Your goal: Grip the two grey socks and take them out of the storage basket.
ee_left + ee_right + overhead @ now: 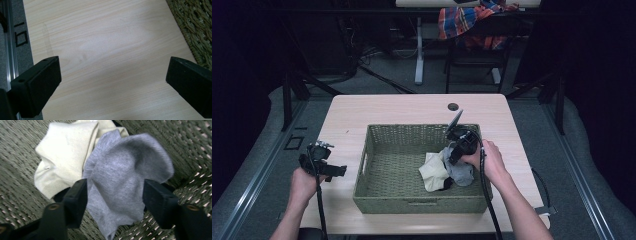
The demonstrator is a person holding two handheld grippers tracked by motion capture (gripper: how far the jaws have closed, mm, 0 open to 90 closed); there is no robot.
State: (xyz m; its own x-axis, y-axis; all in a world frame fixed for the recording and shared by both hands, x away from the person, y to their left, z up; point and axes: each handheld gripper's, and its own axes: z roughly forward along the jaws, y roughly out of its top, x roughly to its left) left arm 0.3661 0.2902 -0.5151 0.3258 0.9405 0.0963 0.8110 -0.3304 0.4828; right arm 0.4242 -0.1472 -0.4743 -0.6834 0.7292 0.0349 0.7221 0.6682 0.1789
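Right gripper straddles grey sock in basket, jaws half-closed, not clamping yet; left gripper idles apart.

The olive-green woven wicker basket looked rough, the grey knit-cloth sock and cream cloth sock soft and matt, the pale wood-grain tabletop smooth.
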